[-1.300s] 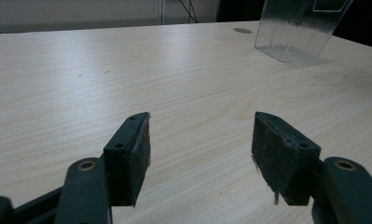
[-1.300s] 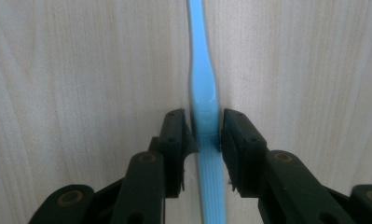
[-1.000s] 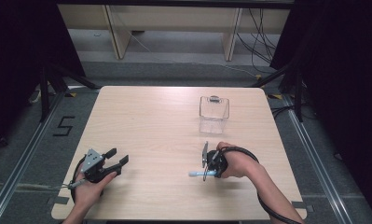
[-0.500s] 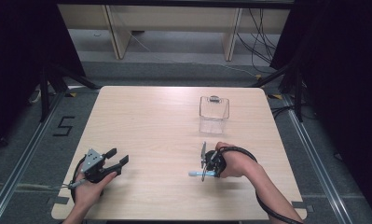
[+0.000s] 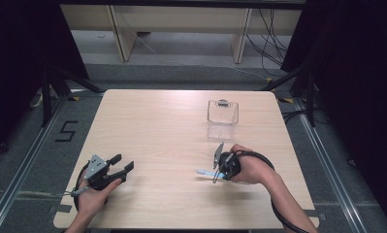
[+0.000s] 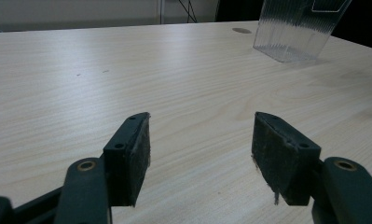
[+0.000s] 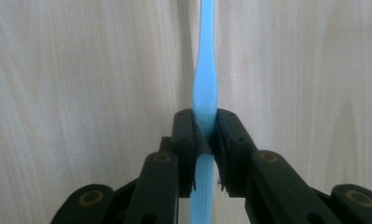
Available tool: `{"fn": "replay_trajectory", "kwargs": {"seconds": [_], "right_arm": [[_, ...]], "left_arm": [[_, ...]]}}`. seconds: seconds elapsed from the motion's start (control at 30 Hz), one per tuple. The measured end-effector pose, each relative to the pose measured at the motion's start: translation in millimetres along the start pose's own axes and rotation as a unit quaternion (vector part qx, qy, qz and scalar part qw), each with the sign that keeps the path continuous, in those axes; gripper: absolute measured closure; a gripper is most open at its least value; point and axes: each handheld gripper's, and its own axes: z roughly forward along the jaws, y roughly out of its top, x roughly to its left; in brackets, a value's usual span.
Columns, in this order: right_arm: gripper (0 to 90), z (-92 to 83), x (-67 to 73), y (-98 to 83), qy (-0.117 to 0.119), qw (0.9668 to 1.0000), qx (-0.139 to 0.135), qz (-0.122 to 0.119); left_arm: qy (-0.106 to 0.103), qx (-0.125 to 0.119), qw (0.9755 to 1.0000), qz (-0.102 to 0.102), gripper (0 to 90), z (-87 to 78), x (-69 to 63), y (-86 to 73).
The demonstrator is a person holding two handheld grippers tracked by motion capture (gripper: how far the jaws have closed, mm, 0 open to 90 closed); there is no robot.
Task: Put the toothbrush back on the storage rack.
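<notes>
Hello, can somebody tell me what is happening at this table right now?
A person works at a wooden table with a tool in each hand. The right tool has just closed on a light blue stick-like thing lying on the table. The left tool is open with nothing between its jaws. A clear plastic container stands farther back.

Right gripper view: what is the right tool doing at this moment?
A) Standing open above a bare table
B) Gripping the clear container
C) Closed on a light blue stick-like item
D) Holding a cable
C: in the right gripper view the right tool has its black pads pressed on both sides of the light blue item, which runs on past them above the wooden table.
</notes>
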Motion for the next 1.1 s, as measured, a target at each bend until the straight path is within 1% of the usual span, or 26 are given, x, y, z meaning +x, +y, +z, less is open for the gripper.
{"fn": "replay_trajectory", "kwargs": {"seconds": [0.1, 0.13, 0.17, 0.2, 0.23, 0.27, 0.3, 0.37, 0.4, 0.43, 0.47, 0.53, 0.57, 0.6, 0.63, 0.67, 0.73, 0.77, 0.87, 0.9, 0.93, 0.97, 1.0, 1.03, 1.07, 1.1], "right_arm": [[78.8, -5.1, -1.2, -6.0, -0.007, 0.9996, -0.02, 0.018], [78.8, -5.9, -2.8, -7.5, -0.011, 0.9995, -0.027, 0.01], [78.8, -7.1, -2.1, -10.0, -0.013, 0.9991, -0.03, 0.025], [78.8, -8.1, -1.7, -11.7, -0.015, 0.9988, -0.034, 0.031], [78.8, -8.7, -2.8, -13.2, -0.014, 0.9988, -0.038, 0.027], [78.8, -9.6, -2.2, -14.8, -0.017, 0.9984, -0.041, 0.035], [78.8, -10.2, -3.6, -15.9, -0.017, 0.9985, -0.045, 0.026], [78.8, -11.8, -2.0, -18.6, -0.02, 0.9975, -0.05, 0.046], [78.8, -11.9, -2.5, -19.1, -0.01, 0.9971, -0.065, 0.039], [78.8, -12.8, -2.7, -20.4, -0.01, 0.9968, -0.066, 0.044], [78.8, -14.6, -1.3, -21.9, -0.013, 0.9959, -0.066, 0.061], [78.8, -15.4, -3.6, -24.4, -0.013, 0.995, -0.085, 0.052], [78.8, -15.9, -5.4, -25.4, -0.014, 0.9948, -0.092, 0.042], [78.8, -16.9, -5.1, -26.9, -0.015, 0.9941, -0.094, 0.051], [78.8, -17.4, -6.1, -28.1, -0.018, 0.9936, -0.101, 0.048], [78.8, -18.5, -5.4, -29.8, -0.02, 0.9923, -0.106, 0.061], [78.8, -19.1, -6.1, -32.2, -0.026, 0.9899, -0.124, 0.063], [78.8, -19.7, -5.6, -33.2, -0.03, 0.9886, -0.129, 0.071], [78.8, -21.2, -5.6, -36.3, -0.036, 0.9853, -0.145, 0.083], [78.8, -20.9, -6.2, -36.8, -0.038, 0.9841, -0.152, 0.083], [78.8, -21.4, -6.0, -37.8, -0.04, 0.9828, -0.158, 0.088], [78.8, -21.5, -6.7, -38.6, -0.04, 0.9818, -0.165, 0.086], [78.8, -22.1, -6.2, -39.5, -0.046, 0.9801, -0.168, 0.096], [78.8, -22.8, -6.4, -40.5, -0.049, 0.9785, -0.174, 0.1], [78.8, -22.8, -7.0, -41.0, -0.049, 0.9777, -0.179, 0.097], [78.8, -23.2, -6.9, -41.8, -0.054, 0.976, -0.186, 0.1]], "left_arm": [[0.0, 0.001, 1.0, 0.0, 36.6, 0.1, -0.2, 0.0], [0.0, 0.001, 1.0, -0.001, 36.5, 0.1, -0.3, 0.0], [-0.001, 0.001, 1.0, 0.0, 36.5, 0.2, -0.3, 0.1], [-0.001, 0.001, 1.0, 0.0, 36.6, 0.3, -0.5, 0.1], [-0.001, 0.001, 1.0, 0.0, 36.5, 0.3, -0.6, 0.1], [-0.002, 0.0, 1.0, 0.0, 36.6, 0.3, -0.6, 0.0], [-0.001, 0.001, 1.0, 0.0, 36.5, 0.2, -0.5, 0.1], [-0.001, 0.0, 1.0, -0.001, 36.5, 0.3, -0.3, 0.1], [-0.001, 0.0, 1.0, -0.002, 36.5, 0.3, -0.3, 0.0], [-0.001, 0.0, 1.0, -0.002, 36.5, 0.3, -0.2, 0.1], [-0.001, 0.0, 1.0, -0.002, 36.5, 0.3, -0.2, 0.1], [0.0, 0.0, 1.0, -0.002, 36.5, 0.3, -0.1, 0.0], [-0.001, 0.0, 1.0, -0.002, 36.5, 0.2, -0.2, 0.0], [0.0, -0.001, 1.0, -0.002, 36.5, 0.2, -0.2, 0.0], [0.0, -0.001, 1.0, -0.002, 36.5, 0.2, -0.1, 0.0], [0.0, 0.0, 1.0, -0.002, 36.5, 0.1, 0.0, 0.1], [0.0, 0.0, 1.0, -0.002, 36.5, 0.3, 0.0, 0.1], [0.0, 0.0, 1.0, -0.003, 36.5, 0.4, -0.2, 0.1], [0.0, 0.0, 1.0, -0.002, 36.5, 0.3, -0.4, 0.1], [0.0, 0.0, 1.0, -0.002, 36.5, 0.3, -0.3, 0.1], [0.0, 0.001, 1.0, -0.002, 36.5, 0.2, -0.1, 0.1], [-0.001, 0.0, 1.0, -0.003, 36.5, 0.3, 0.0, 0.1], [-0.001, 0.0, 1.0, -0.004, 36.5, 0.4, 0.1, 0.1], [-0.001, 0.0, 1.0, -0.003, 36.5, 0.4, 0.1, 0.1], [0.0, 0.0, 1.0, -0.003, 36.5, 0.3, 0.0, 0.1], [-0.001, 0.001, 1.0, -0.003, 36.5, 0.2, 0.0, 0.1]]}}
